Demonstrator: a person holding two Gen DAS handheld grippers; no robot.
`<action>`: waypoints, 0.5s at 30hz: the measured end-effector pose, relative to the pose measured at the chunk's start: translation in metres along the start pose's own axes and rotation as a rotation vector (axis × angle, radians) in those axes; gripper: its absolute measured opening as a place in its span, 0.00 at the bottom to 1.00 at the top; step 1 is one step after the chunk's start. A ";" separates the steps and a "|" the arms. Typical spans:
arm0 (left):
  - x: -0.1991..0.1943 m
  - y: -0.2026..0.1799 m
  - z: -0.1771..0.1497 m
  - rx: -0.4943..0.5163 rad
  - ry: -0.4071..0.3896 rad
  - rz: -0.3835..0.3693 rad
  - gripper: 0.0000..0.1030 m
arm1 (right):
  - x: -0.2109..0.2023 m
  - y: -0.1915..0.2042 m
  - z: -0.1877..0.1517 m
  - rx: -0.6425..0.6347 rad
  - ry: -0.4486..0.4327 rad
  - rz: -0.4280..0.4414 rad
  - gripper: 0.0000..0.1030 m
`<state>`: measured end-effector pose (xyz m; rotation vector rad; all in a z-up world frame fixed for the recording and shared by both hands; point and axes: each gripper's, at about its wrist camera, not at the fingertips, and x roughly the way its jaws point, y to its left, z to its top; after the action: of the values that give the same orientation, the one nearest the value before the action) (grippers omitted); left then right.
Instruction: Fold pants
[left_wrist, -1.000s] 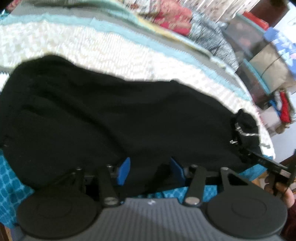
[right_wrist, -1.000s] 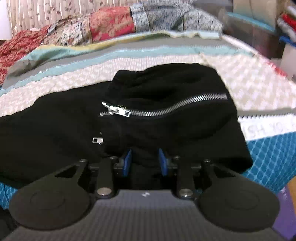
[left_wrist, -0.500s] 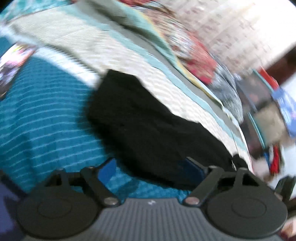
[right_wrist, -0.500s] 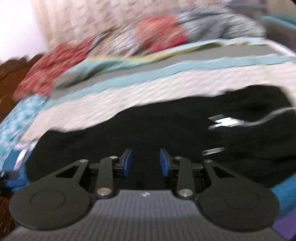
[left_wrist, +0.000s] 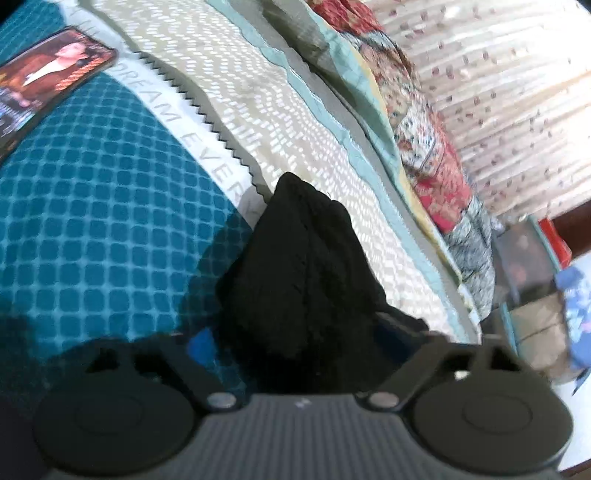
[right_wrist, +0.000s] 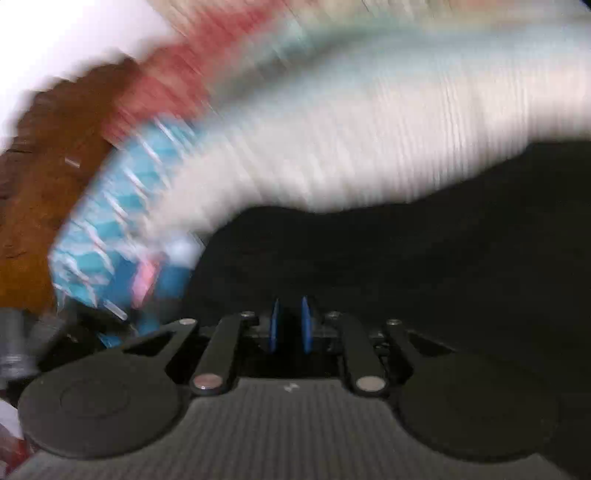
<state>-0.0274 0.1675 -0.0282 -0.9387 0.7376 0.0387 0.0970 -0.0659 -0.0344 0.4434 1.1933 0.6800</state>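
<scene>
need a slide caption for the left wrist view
Left gripper closing its fingers around a bunched end of the black pants on a teal and cream bedspread.

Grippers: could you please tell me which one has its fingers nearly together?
The right gripper; its blue fingers almost touch, whereas the left gripper has fingers standing wide, closing around the black pants.
</scene>
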 end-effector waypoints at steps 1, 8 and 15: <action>0.004 -0.003 -0.001 0.011 0.014 0.011 0.54 | 0.000 -0.012 -0.004 0.072 -0.036 0.055 0.08; 0.010 -0.006 -0.007 0.036 0.046 -0.028 0.77 | -0.003 -0.020 0.000 0.163 -0.016 0.106 0.06; 0.028 -0.035 -0.017 0.140 0.123 -0.027 0.19 | -0.006 -0.018 -0.003 0.163 -0.026 0.118 0.06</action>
<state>-0.0036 0.1254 -0.0257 -0.8217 0.8300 -0.0939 0.0974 -0.0831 -0.0421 0.6615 1.2100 0.6779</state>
